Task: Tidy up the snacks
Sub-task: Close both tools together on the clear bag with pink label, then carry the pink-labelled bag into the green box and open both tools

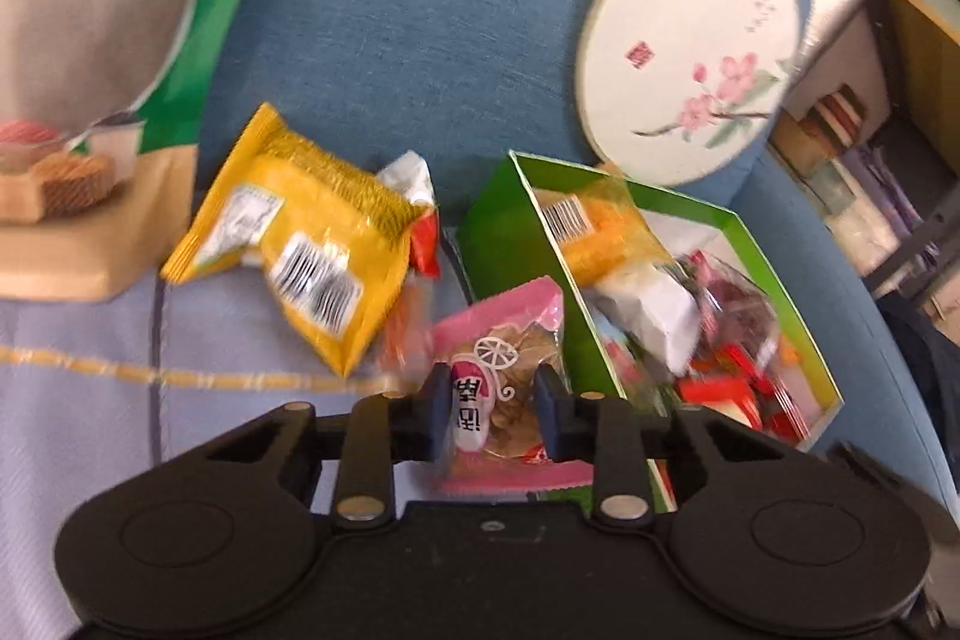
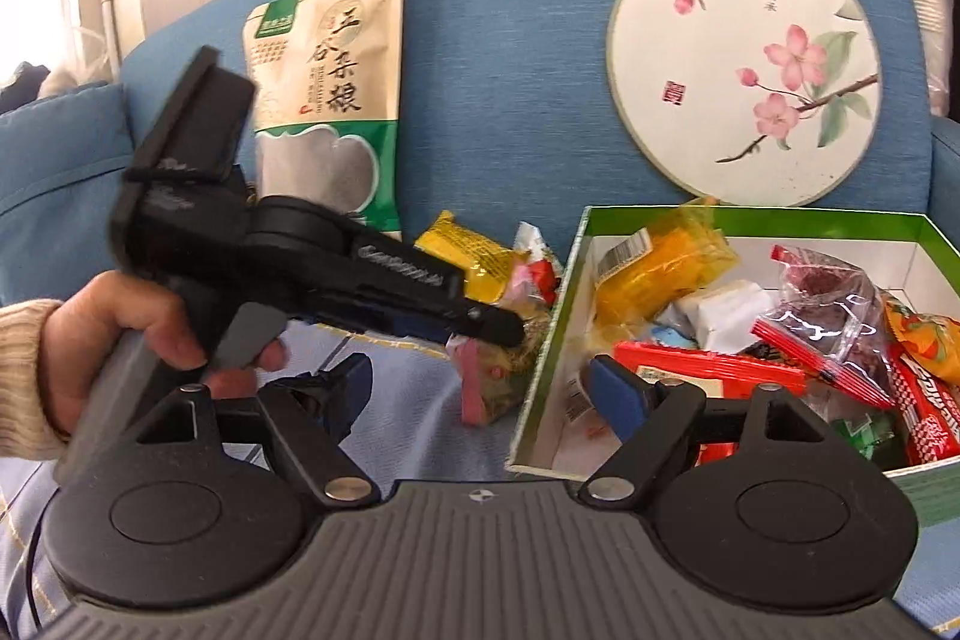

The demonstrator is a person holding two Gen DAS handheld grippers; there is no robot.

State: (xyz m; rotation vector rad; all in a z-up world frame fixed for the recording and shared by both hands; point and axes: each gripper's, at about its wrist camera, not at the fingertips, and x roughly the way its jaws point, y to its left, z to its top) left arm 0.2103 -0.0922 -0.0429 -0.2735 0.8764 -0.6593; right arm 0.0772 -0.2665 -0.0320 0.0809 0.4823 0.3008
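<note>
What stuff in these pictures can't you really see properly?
- Bottom snacks in the green box: right wrist view, buried under the top packets.
- Pink packet: left wrist view, its lower part hidden by the left gripper; whether the jaws squeeze it is unclear.
- Small red and white packet: left wrist view, mostly behind the yellow packet, blurred.
- Big pouch: left wrist view, top cut off by the edge.

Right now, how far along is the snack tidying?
Done: the green box already holds several snacks, including an orange packet and red wrappers.
In hand: the left gripper has the pink snack packet between its fingers, beside the box.
Left: the yellow packet and a small red-and-white wrapper lie outside. The right gripper is open and empty.
</note>
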